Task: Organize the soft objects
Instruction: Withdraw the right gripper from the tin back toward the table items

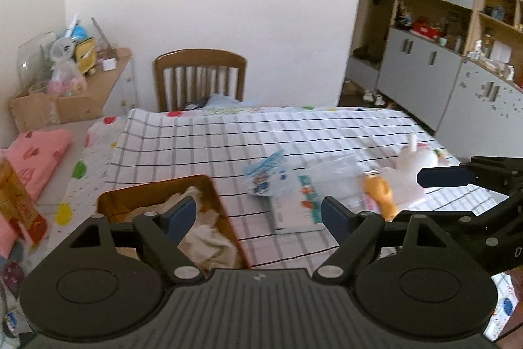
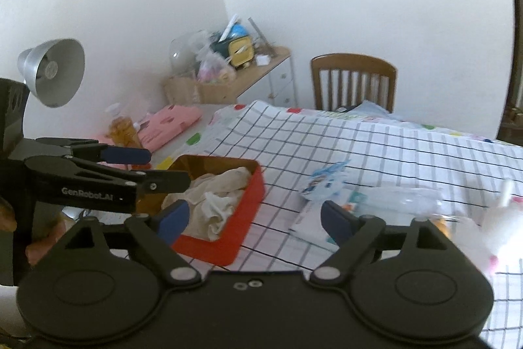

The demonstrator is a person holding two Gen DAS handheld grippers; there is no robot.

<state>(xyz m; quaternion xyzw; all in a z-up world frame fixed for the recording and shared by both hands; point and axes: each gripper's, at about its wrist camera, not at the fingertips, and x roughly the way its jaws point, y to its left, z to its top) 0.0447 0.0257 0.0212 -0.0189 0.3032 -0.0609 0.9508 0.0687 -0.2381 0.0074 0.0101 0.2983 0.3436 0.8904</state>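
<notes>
From the left wrist, the left hand-held gripper (image 1: 258, 211) stood wide open and empty. Its body hid part of the red box (image 1: 225, 218) with the cloth (image 1: 202, 234). A blurry white plush (image 1: 415, 162) lay far right.

From the right wrist, the right hand-held gripper (image 2: 255, 218) was wide open, empty too. The plush (image 2: 500, 218) was cut off; the lamp (image 2: 52, 71) showed only here.
</notes>
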